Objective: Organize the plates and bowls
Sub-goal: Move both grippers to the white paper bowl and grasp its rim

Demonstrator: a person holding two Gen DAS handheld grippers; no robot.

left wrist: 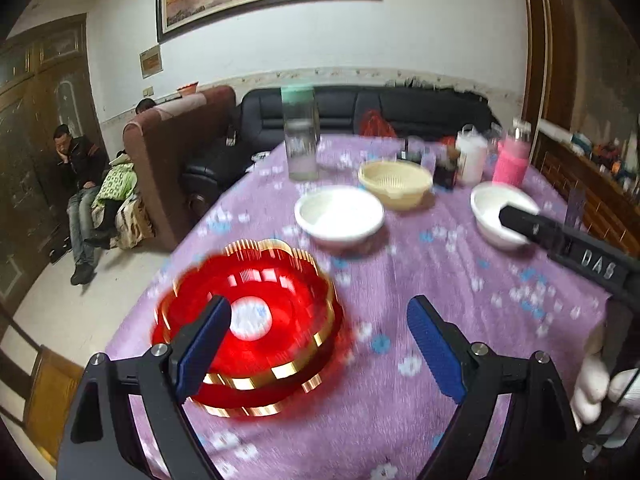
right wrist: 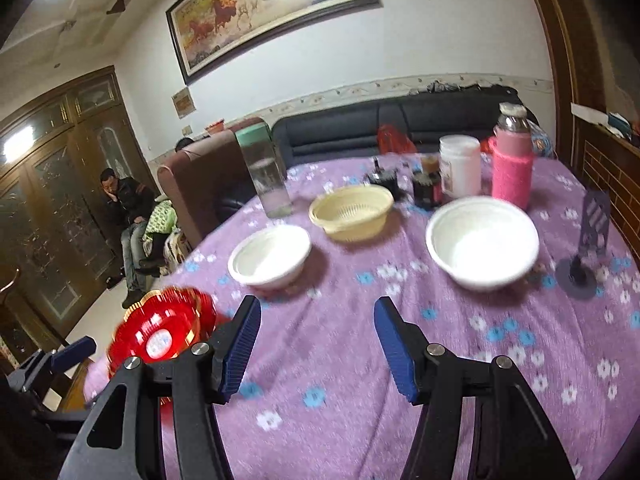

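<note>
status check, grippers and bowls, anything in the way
Left gripper open, empty, by red dish. Right gripper open, empty. Two white bowls apart. Nothing blocking.

clear jar [right wrist: 267, 176]; pink bottle [right wrist: 512, 164]; white tub [right wrist: 460, 166]; sofa [right wrist: 400, 128]

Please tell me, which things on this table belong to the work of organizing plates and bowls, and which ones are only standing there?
Belong to the job:
red plates, stacked
left white bowl
right white bowl
cream basket bowl

Just standing about:
clear jar with green lid
pink bottle
white tub
small dark jars
grey stand
</note>
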